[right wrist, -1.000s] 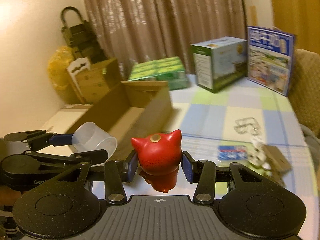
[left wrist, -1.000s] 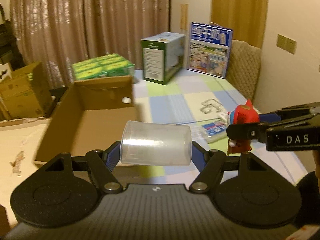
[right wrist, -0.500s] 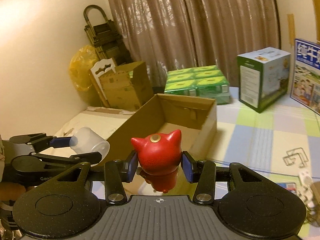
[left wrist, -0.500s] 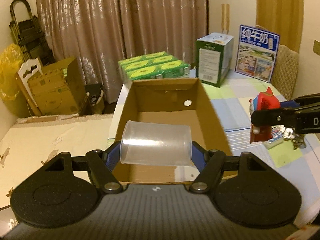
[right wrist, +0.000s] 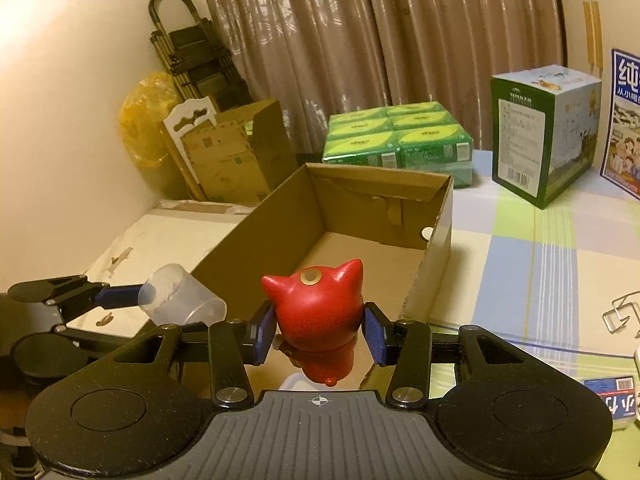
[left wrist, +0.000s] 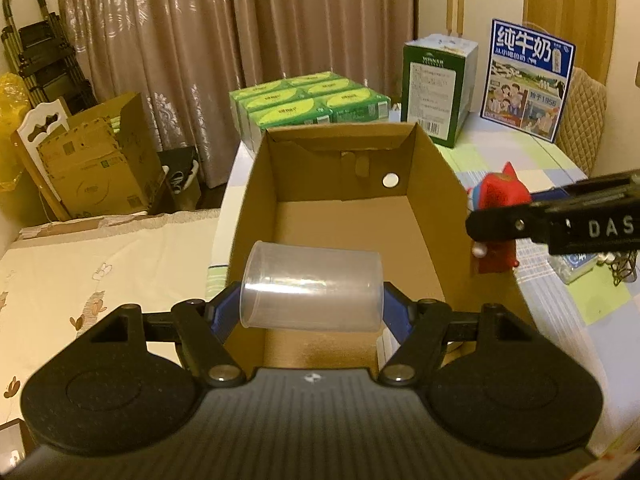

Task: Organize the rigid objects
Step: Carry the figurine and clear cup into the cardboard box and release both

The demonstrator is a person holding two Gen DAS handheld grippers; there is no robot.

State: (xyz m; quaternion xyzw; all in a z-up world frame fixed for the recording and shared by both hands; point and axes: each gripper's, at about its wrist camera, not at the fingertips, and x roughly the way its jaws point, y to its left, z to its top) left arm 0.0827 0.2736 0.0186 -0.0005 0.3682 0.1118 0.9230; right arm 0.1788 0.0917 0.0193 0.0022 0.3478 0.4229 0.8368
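Note:
My left gripper point(left wrist: 312, 312) is shut on a clear plastic cup point(left wrist: 312, 286) held sideways over the near end of an open cardboard box point(left wrist: 436, 184). In the right wrist view that cup point(right wrist: 180, 300) hangs at the lower left, just outside the box's near corner. My right gripper point(right wrist: 318, 330) is shut on a red cat-eared figurine point(right wrist: 316, 308), hovering at the near edge of the cardboard box point(right wrist: 438, 236). From the left wrist view the figurine point(left wrist: 500, 200) sits beside the box's right wall, gripped by black fingers point(left wrist: 520, 224).
Green packs point(left wrist: 308, 104), a green-and-white carton point(left wrist: 436, 84) and a blue milk carton point(left wrist: 524, 80) stand behind the box on the checked tablecloth point(right wrist: 540, 256). Metal clips point(right wrist: 624, 312) and a small blue packet point(right wrist: 612, 400) lie right. Cardboard boxes point(right wrist: 236, 152) and a folded trolley point(right wrist: 188, 56) stand by the wall.
Both grippers have swung left across the table, bringing the open cardboard box from the side of each view to directly ahead. Cup and figurine stay gripped as before.

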